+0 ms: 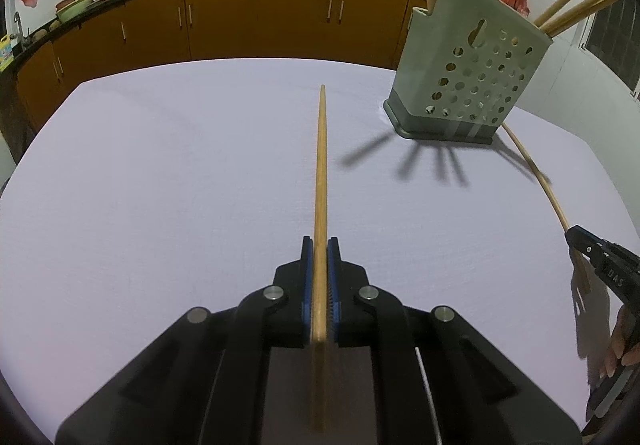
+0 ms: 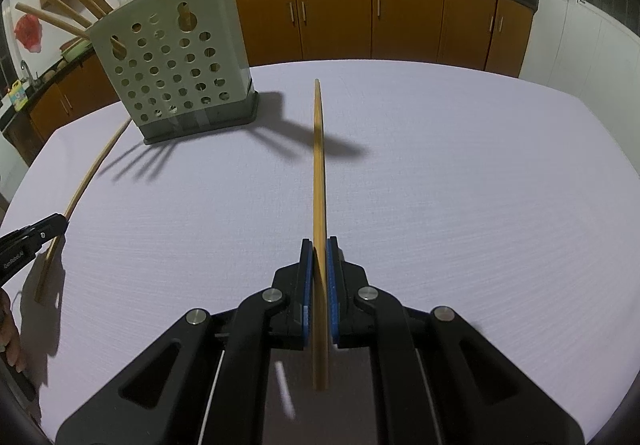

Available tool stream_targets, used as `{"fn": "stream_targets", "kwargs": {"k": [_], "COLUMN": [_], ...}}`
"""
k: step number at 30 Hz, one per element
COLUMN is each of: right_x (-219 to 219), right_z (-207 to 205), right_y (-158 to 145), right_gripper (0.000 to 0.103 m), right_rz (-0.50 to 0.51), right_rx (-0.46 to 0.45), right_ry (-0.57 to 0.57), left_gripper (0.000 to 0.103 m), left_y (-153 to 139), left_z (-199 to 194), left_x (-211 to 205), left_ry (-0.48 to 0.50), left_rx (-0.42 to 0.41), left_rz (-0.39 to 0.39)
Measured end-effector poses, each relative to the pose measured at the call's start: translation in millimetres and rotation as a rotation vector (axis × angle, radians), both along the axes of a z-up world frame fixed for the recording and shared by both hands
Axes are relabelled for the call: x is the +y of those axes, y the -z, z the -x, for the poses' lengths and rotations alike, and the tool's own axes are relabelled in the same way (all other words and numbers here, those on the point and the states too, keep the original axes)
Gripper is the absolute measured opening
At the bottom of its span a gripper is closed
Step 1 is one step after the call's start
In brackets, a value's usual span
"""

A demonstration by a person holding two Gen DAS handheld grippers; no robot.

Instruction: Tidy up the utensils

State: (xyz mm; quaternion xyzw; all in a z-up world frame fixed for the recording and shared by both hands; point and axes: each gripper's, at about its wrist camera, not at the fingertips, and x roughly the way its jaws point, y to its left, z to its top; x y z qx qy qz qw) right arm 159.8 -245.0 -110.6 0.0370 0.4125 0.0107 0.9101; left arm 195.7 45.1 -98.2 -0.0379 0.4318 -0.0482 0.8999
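- Your left gripper point(image 1: 320, 245) is clamping one wooden chopstick point(image 1: 321, 165), jaws nearly shut on it, tip hanging over the white table point(image 1: 160, 185).
- Between both hands, the perforated holder point(image 1: 472, 57) is standing ahead, already bristling with sticks.
- Your right gripper point(image 2: 319, 245) is pinching a second chopstick point(image 2: 318, 165) just as narrowly.
- You are mid-carry, it seems; next, each stick needs tipping upright over the holder's mouth.

Bright overhead light, hard shadows, fisheye warping
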Motion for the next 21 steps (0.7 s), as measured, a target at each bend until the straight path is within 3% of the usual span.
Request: {"fn": "stream_targets", "kwargs": {"k": [21], "right_x": [0.2], "right_z": [0.4], "right_y": [-0.1], "right_gripper": [0.008], "right_rz": [-0.002], "right_rx": [-0.001], "right_ry": [0.0], "left_gripper": [0.009], "left_y": [0.6], "left_z": [-0.3], "left_x": [-0.9], "left_ry": [-0.003], "left_rx": [0.0], "left_rz": [0.018]}}
